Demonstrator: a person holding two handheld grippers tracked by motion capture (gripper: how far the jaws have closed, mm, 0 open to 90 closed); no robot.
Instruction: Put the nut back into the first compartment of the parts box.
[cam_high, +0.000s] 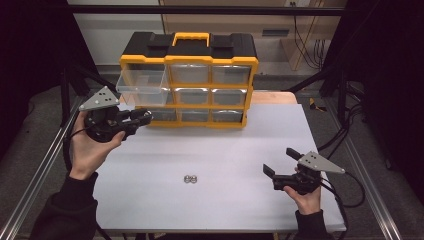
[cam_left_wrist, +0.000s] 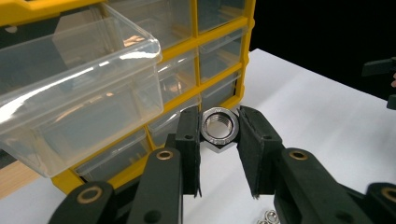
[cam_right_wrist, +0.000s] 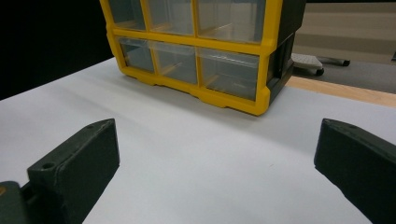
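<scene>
surroundings: dark room with black framing on both sides; i'm working over a white table (cam_high: 220, 200) with a wooden strip showing behind it
cabinet: yellow and black drawer cabinet (cam_high: 189, 80) stands at the far side of the table; three columns of clear drawers; black top with a yellow handle
open drawer: clear drawer (cam_high: 142, 86) at the left column is pulled out toward me; from the left gripper view (cam_left_wrist: 79, 88) it looks empty, though i can't see its whole floor
left gripper: left gripper (cam_high: 142, 117) is raised off the table, just below and beside the pulled drawer; its jaws are drawn in tight on a hex nut (cam_left_wrist: 219, 127); the nut stands on edge between the pads, threaded hole facing the camera
right gripper: right gripper (cam_high: 280, 162) sits low at the near right of the table; jaws spread wide with nothing between them; well apart from the cabinet
loose nuts: two small nuts (cam_high: 190, 178) lie touching each other on the table near the middle, toward me
done so far: by my reading, the drawer is already out and one nut is picked up and carried up near it
left to do: nut isn't over the drawer yet; i judge it needs lifting above the drawer's front wall, then release inside; after that the two nuts on the table look like the next ones; drawer probably gets pushed shut last
watch: grip is on the nut's flats, so it should hold; the drawer's lip is close to the jaws
</scene>
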